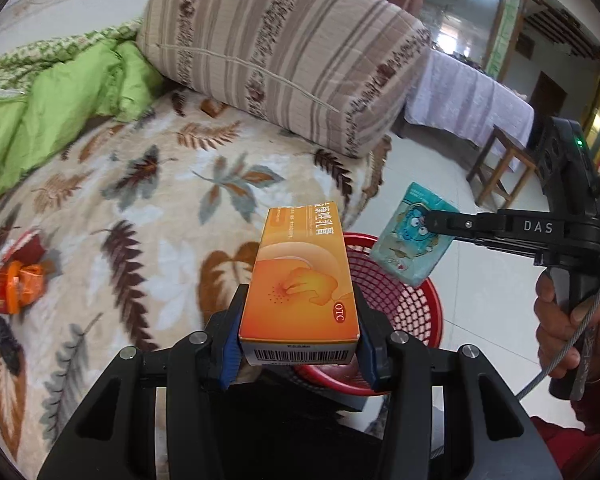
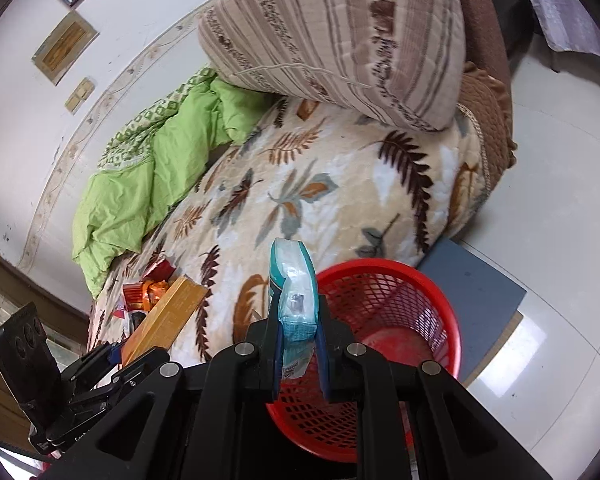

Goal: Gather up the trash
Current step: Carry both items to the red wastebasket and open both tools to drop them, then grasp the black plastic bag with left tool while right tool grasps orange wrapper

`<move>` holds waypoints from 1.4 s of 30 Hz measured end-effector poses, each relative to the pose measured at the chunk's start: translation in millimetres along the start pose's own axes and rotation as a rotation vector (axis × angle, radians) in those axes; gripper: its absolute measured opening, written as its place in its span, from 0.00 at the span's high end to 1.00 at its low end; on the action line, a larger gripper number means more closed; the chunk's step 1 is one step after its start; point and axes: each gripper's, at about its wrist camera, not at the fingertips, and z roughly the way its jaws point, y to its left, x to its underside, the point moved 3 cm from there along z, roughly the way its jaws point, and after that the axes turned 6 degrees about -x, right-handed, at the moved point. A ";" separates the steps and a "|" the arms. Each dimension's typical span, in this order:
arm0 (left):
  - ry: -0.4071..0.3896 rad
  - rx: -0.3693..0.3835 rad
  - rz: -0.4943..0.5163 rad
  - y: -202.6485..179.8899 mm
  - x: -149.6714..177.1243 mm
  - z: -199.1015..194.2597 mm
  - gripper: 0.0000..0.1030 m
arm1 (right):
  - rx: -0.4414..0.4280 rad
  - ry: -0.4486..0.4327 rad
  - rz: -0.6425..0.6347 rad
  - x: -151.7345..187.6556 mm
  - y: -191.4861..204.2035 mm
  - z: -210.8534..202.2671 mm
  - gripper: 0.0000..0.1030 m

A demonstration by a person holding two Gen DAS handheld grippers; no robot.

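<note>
Left fingers [image 1: 236,340] clamping orange box [image 1: 300,280], right fingers [image 2: 324,344] pinching tissue pack [image 2: 296,292]

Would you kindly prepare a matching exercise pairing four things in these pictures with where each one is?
Things:
1. orange medicine box
2. teal tissue pack
3. red mesh basket
4. red and orange wrappers

Places:
A. on the floor beside the bed
B. lying on the leaf-patterned blanket
C. clamped in the left gripper
D. clamped in the right gripper

Pairs: 1-C, 2-D, 3-A, 4-B
</note>
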 end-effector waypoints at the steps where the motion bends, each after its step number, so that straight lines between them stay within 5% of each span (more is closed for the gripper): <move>1: 0.011 0.007 0.008 -4.2 -0.1 4.5 0.56 | 0.003 0.000 0.006 1.6 -3.6 -0.5 0.86; 8: 0.061 0.029 0.055 -26.1 -2.8 31.3 0.56 | 0.028 0.012 0.029 6.5 -21.7 0.3 0.86; 11: 0.060 0.025 0.049 -29.2 -5.5 36.7 0.44 | 0.050 0.025 0.033 7.2 -26.0 1.5 0.85; 14: 0.054 0.023 0.036 -27.3 -5.6 35.1 0.41 | 0.058 0.010 0.031 5.7 -27.2 -2.3 0.73; 20: 0.037 -0.003 -0.021 -7.6 -4.2 23.3 0.41 | 0.067 -0.011 0.010 -0.4 -19.4 -3.9 0.71; 32: -0.035 -0.164 -0.217 85.4 22.9 -29.8 0.40 | -0.070 0.097 -0.161 12.9 64.2 54.2 0.66; 42: -0.040 -0.348 -0.469 198.1 85.1 -71.5 0.40 | -0.162 0.237 -0.375 43.3 158.9 130.3 0.60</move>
